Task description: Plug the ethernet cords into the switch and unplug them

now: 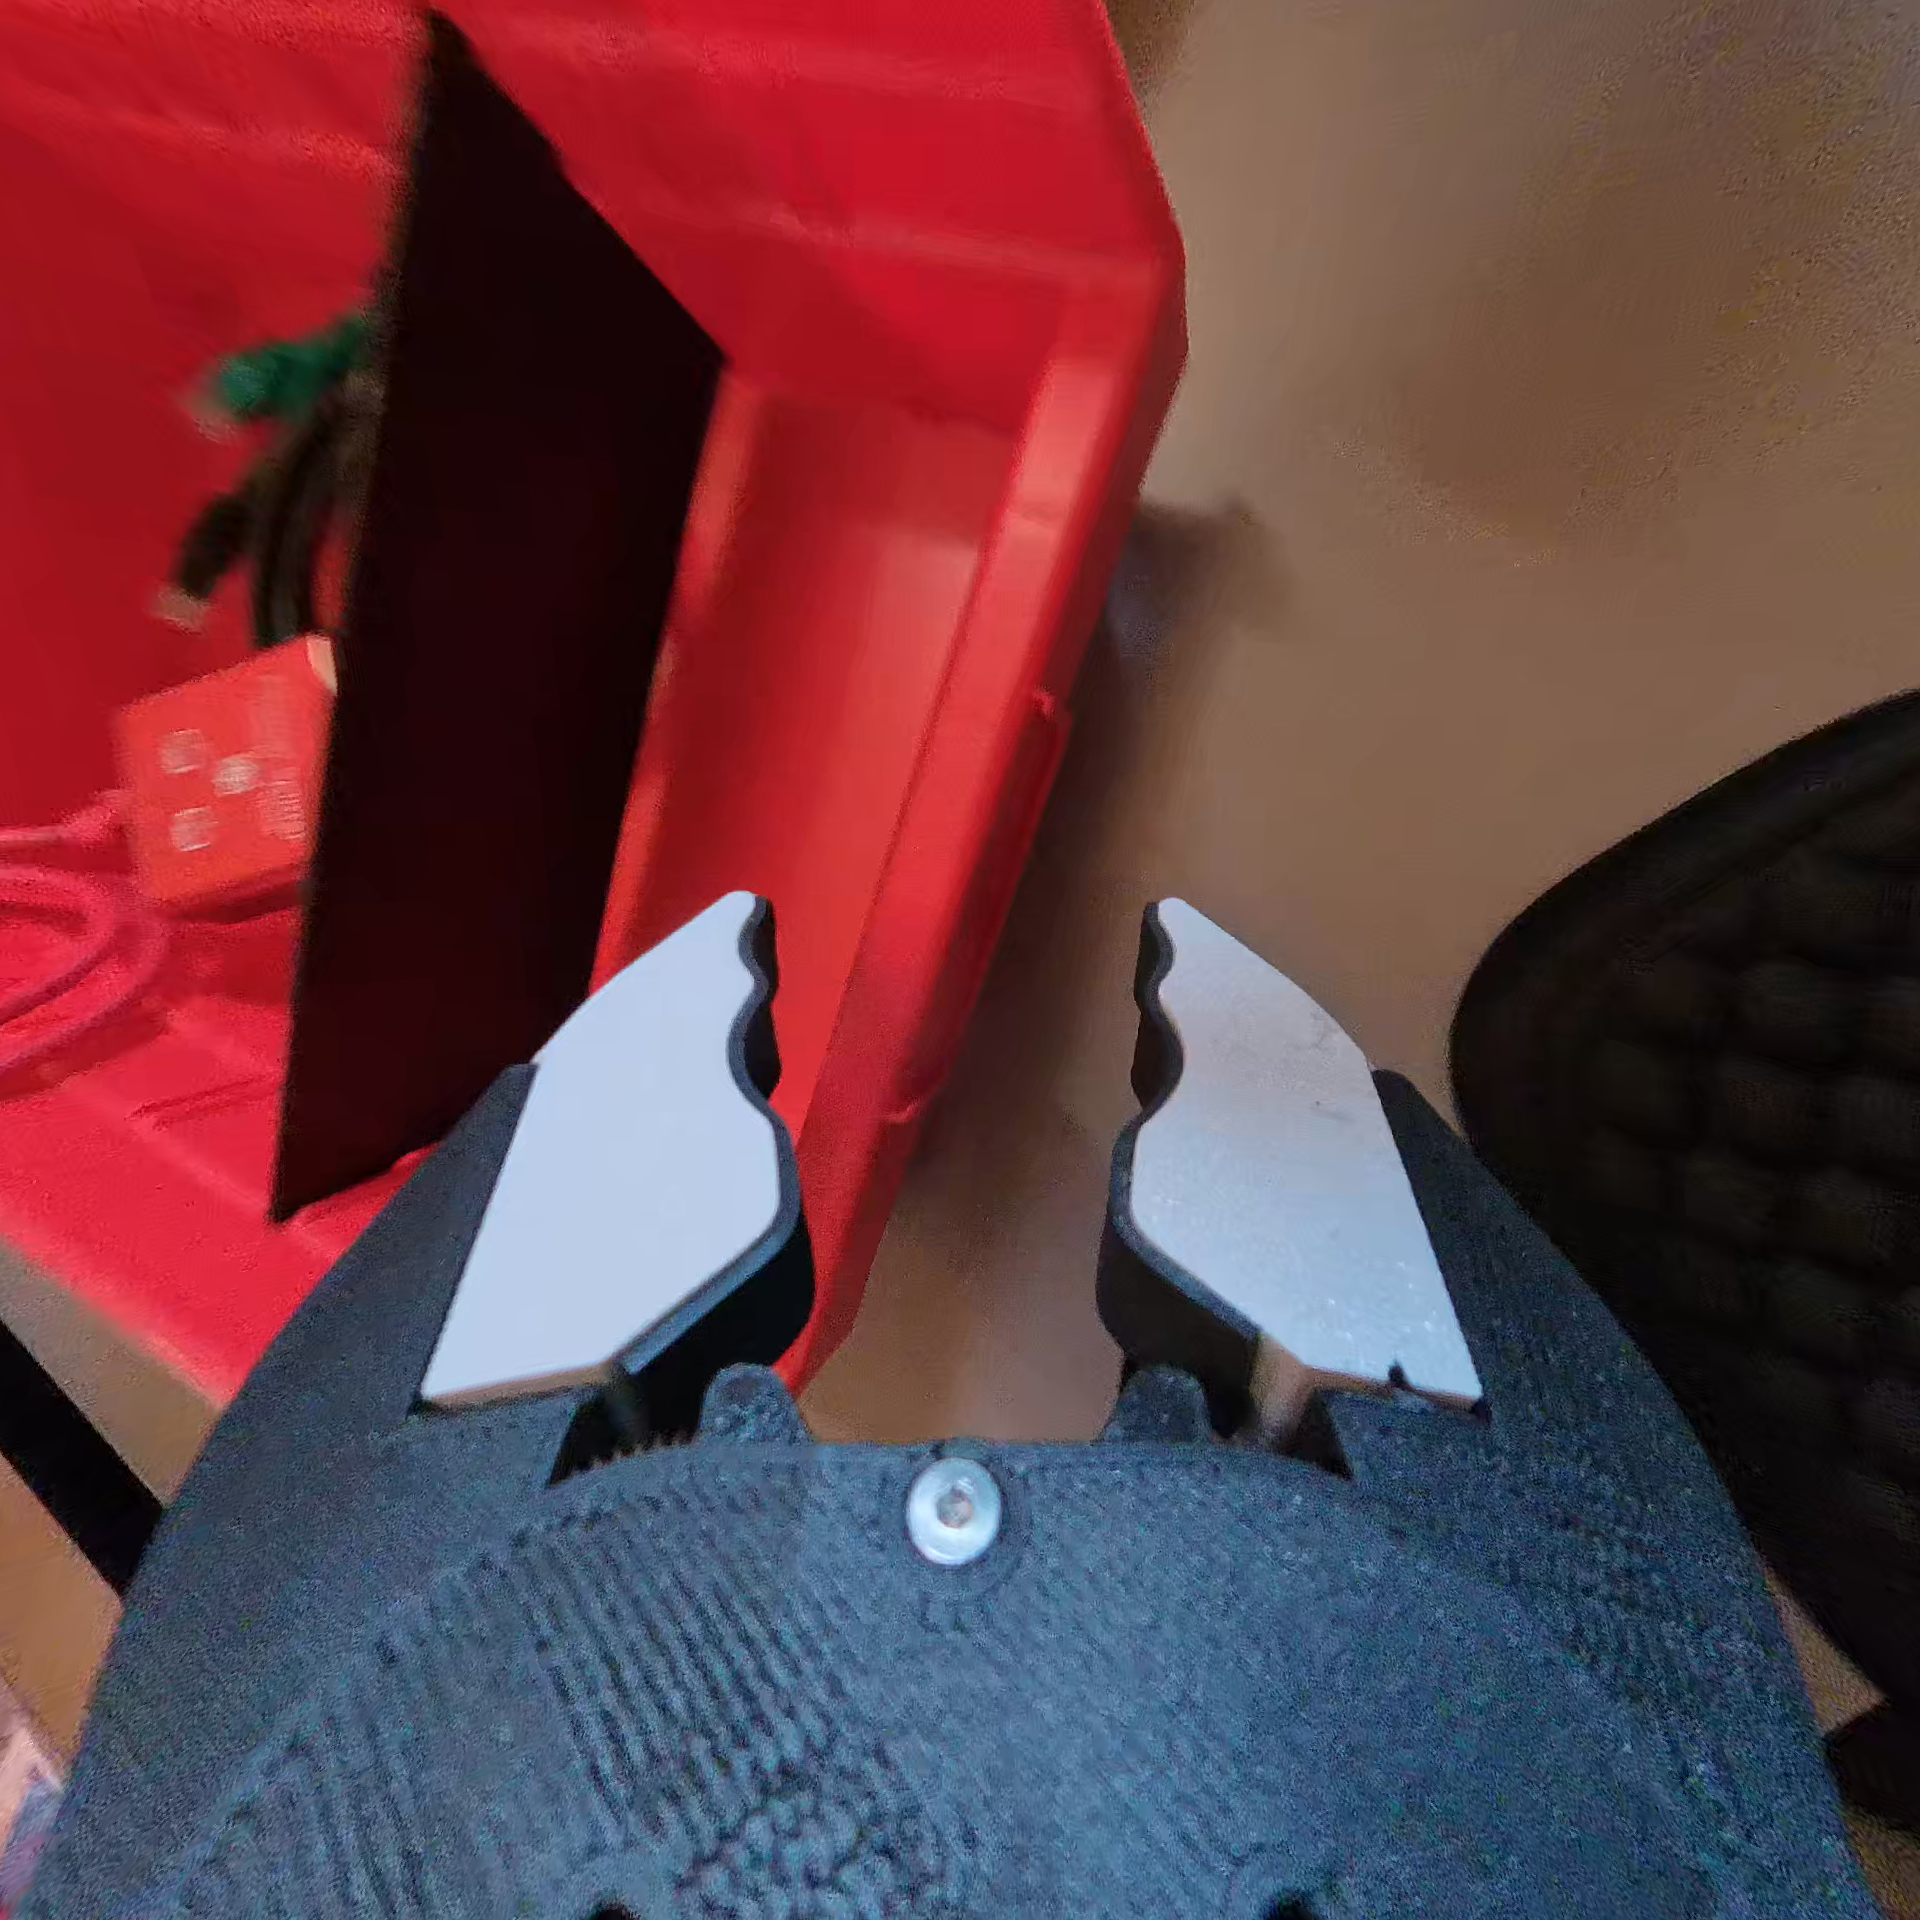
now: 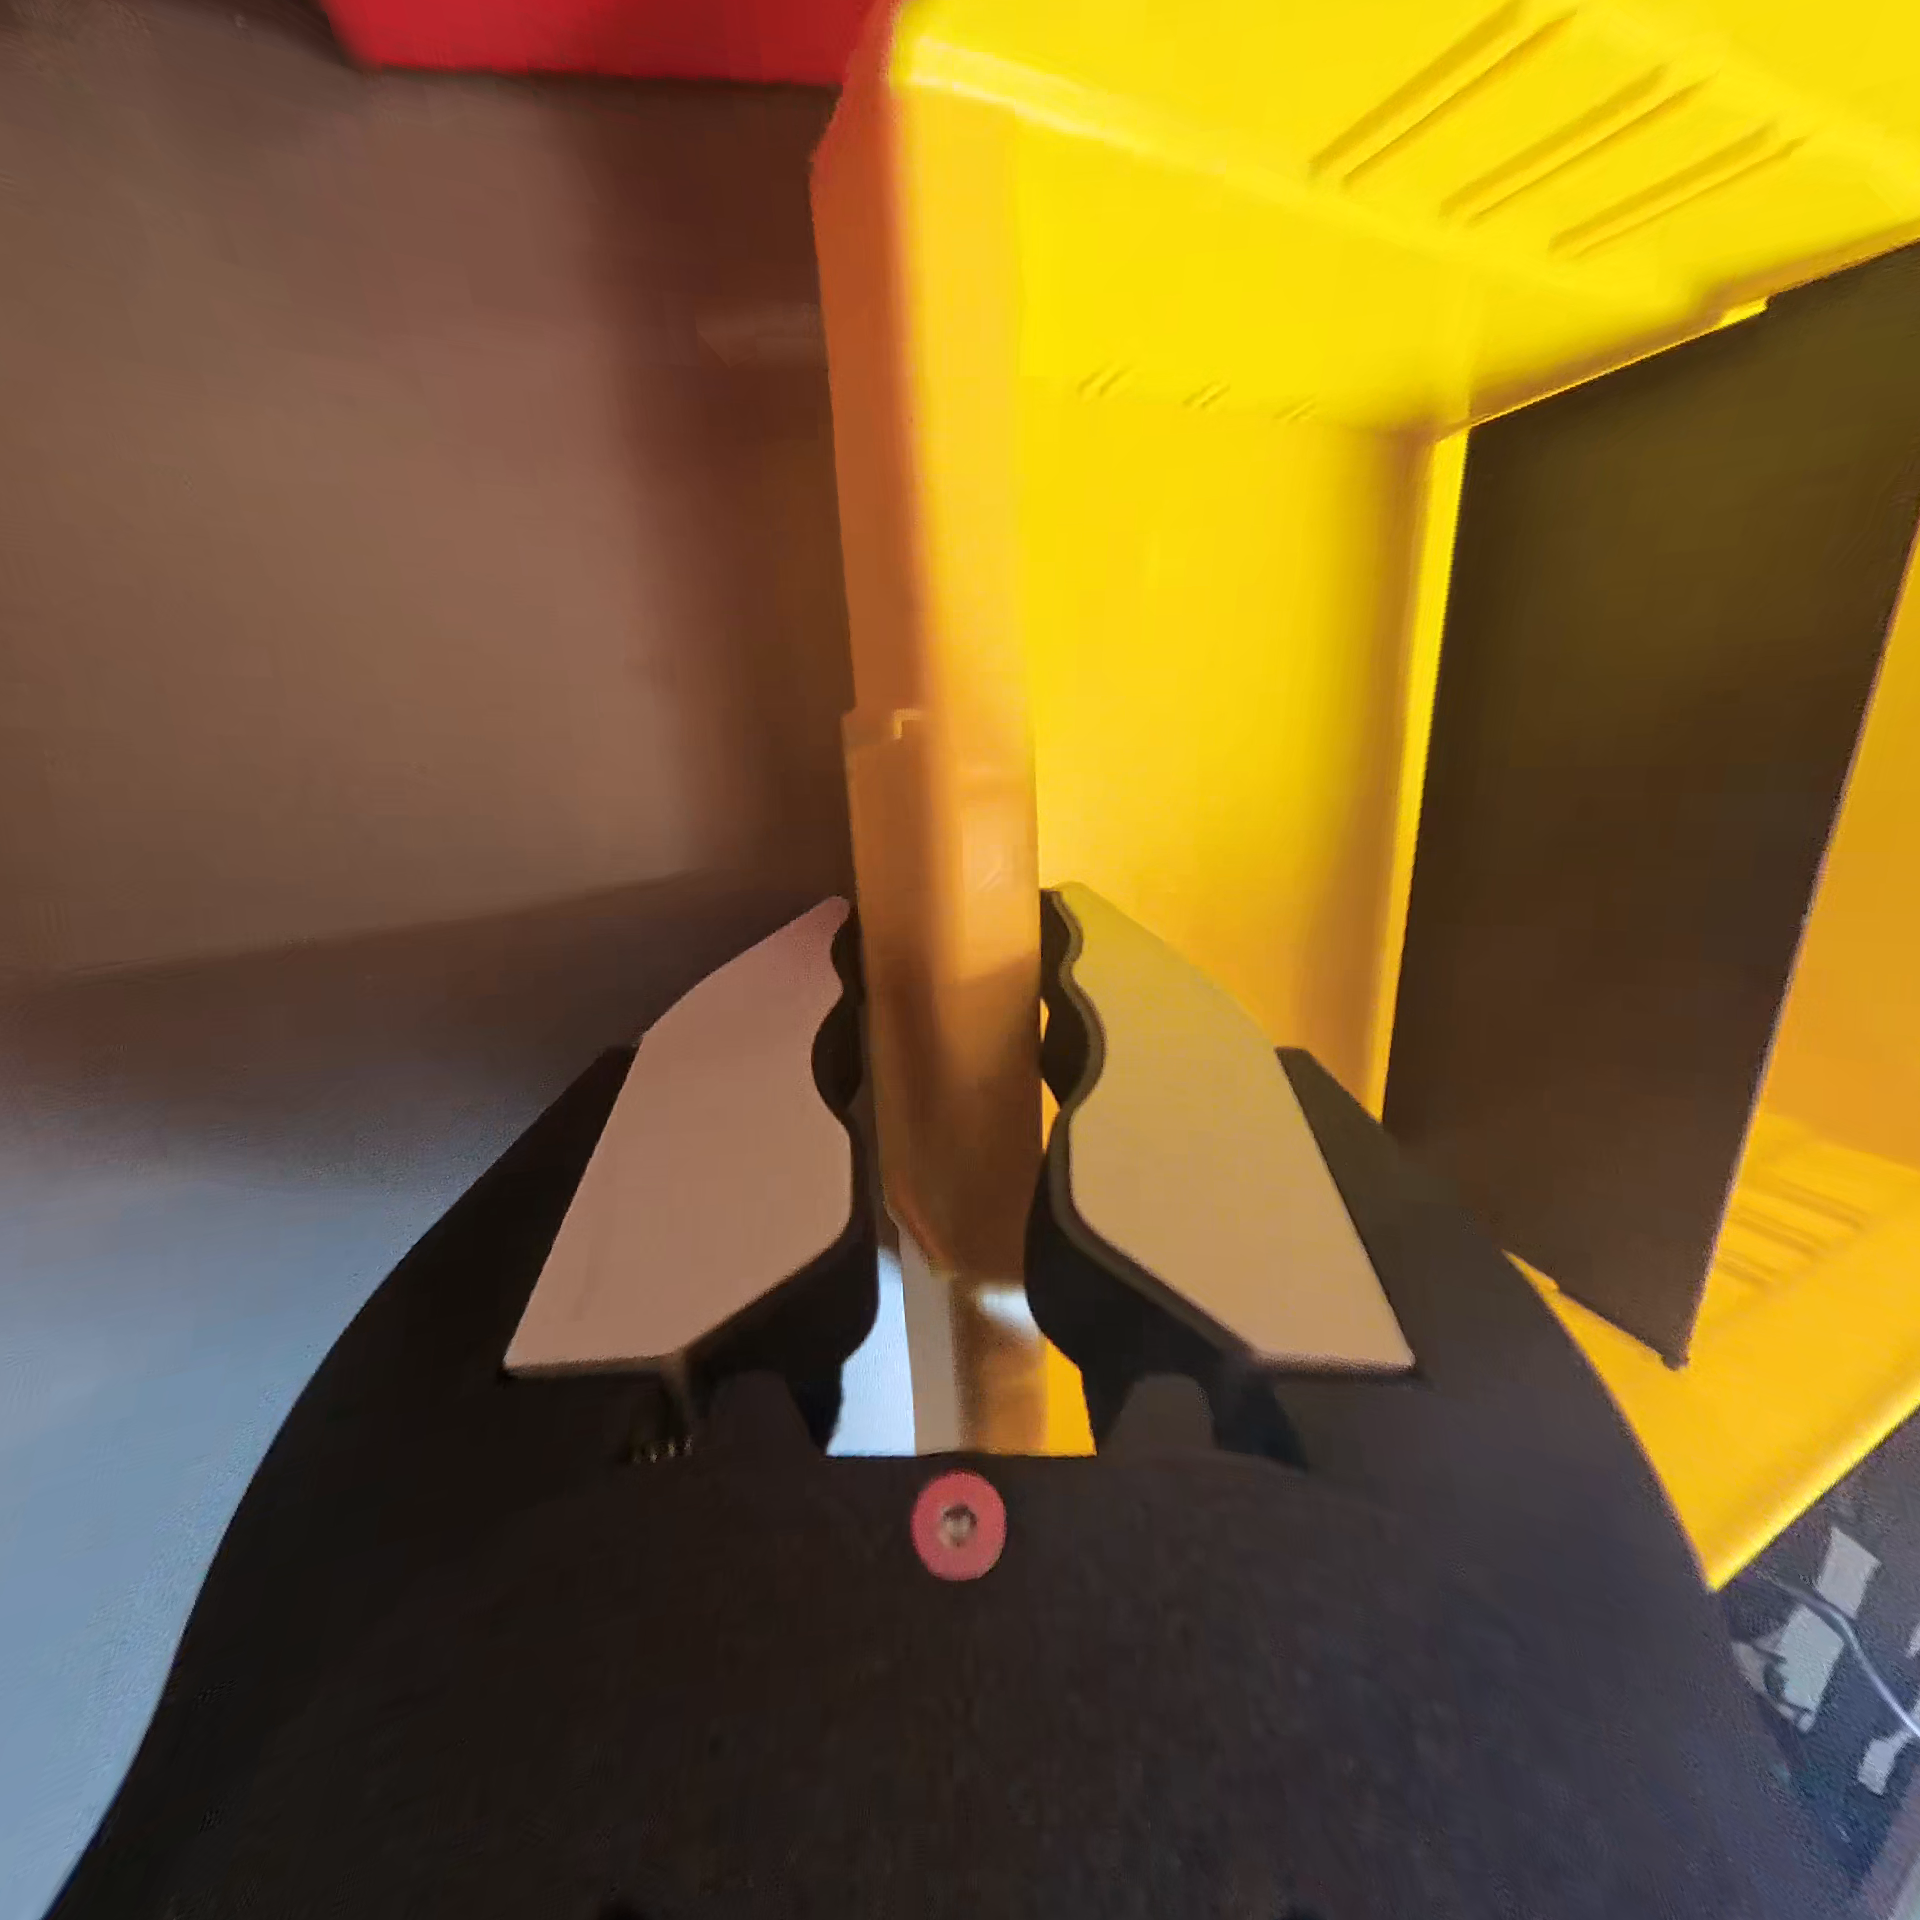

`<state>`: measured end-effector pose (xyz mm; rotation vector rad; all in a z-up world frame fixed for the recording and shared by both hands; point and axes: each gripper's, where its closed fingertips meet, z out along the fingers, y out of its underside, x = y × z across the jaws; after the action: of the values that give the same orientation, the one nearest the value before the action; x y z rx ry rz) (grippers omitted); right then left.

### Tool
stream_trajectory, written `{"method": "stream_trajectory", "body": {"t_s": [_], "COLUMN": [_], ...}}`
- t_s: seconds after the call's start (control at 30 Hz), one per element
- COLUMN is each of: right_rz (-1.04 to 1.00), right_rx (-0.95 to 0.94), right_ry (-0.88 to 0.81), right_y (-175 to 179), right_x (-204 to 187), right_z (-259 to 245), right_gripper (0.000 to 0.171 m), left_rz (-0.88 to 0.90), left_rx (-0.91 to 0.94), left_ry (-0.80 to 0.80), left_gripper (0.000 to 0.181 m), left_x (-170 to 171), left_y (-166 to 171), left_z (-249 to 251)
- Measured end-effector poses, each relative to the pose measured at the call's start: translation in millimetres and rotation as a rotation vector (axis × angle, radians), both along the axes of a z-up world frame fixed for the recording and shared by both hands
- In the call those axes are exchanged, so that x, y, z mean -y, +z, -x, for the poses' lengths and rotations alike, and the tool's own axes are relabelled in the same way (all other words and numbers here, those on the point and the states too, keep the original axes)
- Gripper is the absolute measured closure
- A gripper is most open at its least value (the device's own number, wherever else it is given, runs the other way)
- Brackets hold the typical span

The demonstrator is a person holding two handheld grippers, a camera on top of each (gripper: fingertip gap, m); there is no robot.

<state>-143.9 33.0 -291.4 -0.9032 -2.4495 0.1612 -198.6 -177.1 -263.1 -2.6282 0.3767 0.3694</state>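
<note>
The left claw (image 1: 956,1039) hangs with its jaws apart and nothing between them, over the near corner of a red bin (image 1: 987,436). A black divider (image 1: 499,665) stands upright inside the bin. Left of the divider lie dark cords (image 1: 281,520) with what may be a green tie, blurred. The bin rests on a tan surface (image 1: 1507,364).
</note>
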Motion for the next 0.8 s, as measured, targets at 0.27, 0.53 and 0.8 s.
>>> {"method": "stream_trajectory", "body": {"t_s": [0.27, 0.53, 0.8], "right_rz": [-0.029, -0.149, -0.249], "right_rx": [-0.069, -0.083, -0.097], "right_ry": [-0.109, -0.285, -0.437], "right_y": [5.8, 3.8, 8.5], "right_x": [-30.9, -117.6, -202.3], "right_z": [-98.3, -193.7, -198.0], "right_gripper": [0.141, 0.141, 0.133], "left_rz": [0.029, -0.019, -0.052], "left_rx": [-0.236, -0.266, -0.241], "left_ry": [-0.087, -0.150, -0.110], "left_gripper": [0.147, 0.149, 0.147], "left_x": [-13.4, -28.6, -55.9], "left_y": [-26.3, -25.2, -24.5], "left_z": [15.6, 15.1, 54.5]}}
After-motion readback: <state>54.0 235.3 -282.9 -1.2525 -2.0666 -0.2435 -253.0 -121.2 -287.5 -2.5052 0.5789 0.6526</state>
